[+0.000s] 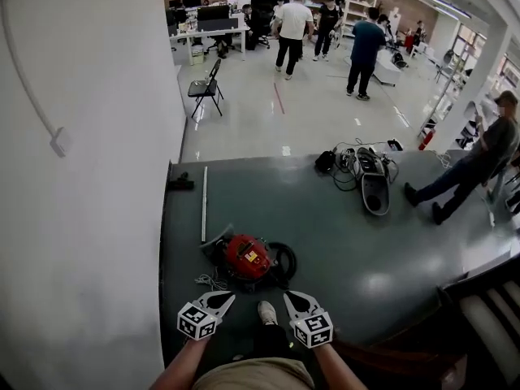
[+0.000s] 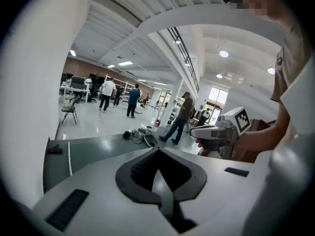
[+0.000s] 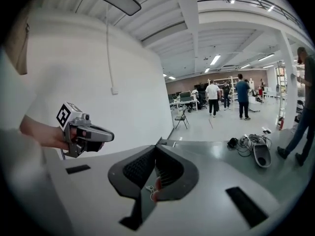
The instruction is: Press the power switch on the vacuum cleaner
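The red vacuum cleaner (image 1: 247, 256) lies on the dark green floor just ahead of my feet. A black hose coil (image 1: 283, 260) sits at its right and a white cord (image 1: 211, 282) at its left. My left gripper (image 1: 221, 298) hovers near the vacuum's near left side, shut and empty. To the near right of the vacuum my right gripper (image 1: 292, 298) is held, also shut and empty. In the left gripper view the jaws (image 2: 158, 150) meet at the tip. The right gripper view shows its jaws (image 3: 158, 141) closed, with a bit of red vacuum (image 3: 155, 188) behind them.
A white wall (image 1: 89, 177) runs close along the left. A white rod (image 1: 203, 203) and a black item (image 1: 180, 184) lie on the floor beyond the vacuum. Cables and a grey device (image 1: 372, 181) lie far right, near a seated person (image 1: 479, 165). Steps (image 1: 487, 315) are at lower right.
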Tool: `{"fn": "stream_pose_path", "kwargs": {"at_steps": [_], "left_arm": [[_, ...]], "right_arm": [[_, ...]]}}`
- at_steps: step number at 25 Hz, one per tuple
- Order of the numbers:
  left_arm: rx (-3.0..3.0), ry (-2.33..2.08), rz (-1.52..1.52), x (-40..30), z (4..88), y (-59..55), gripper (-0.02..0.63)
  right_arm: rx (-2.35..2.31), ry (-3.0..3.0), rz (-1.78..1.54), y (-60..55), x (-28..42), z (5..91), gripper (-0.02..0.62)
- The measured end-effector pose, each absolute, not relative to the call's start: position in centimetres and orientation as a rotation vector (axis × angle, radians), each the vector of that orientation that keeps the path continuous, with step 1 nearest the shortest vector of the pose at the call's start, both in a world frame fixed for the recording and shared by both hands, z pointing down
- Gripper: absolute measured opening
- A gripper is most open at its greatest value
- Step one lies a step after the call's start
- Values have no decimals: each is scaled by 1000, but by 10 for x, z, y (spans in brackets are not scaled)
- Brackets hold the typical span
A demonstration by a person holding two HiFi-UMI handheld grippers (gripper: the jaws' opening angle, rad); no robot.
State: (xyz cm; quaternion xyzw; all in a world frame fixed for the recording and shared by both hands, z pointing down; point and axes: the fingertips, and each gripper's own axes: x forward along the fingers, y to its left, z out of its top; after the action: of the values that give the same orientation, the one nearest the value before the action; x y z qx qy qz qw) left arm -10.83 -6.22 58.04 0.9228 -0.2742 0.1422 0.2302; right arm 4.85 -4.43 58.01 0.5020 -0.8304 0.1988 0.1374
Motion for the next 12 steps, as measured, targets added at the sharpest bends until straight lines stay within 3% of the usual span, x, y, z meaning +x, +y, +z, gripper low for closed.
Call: {"fn": "stream_pose_path", "kwargs": {"at_steps": [12], "left_arm": [[2415,-874,387,-52,618,-216,6]], "right_arm": [[1122,-2384,524,-218,90,662,12]]}}
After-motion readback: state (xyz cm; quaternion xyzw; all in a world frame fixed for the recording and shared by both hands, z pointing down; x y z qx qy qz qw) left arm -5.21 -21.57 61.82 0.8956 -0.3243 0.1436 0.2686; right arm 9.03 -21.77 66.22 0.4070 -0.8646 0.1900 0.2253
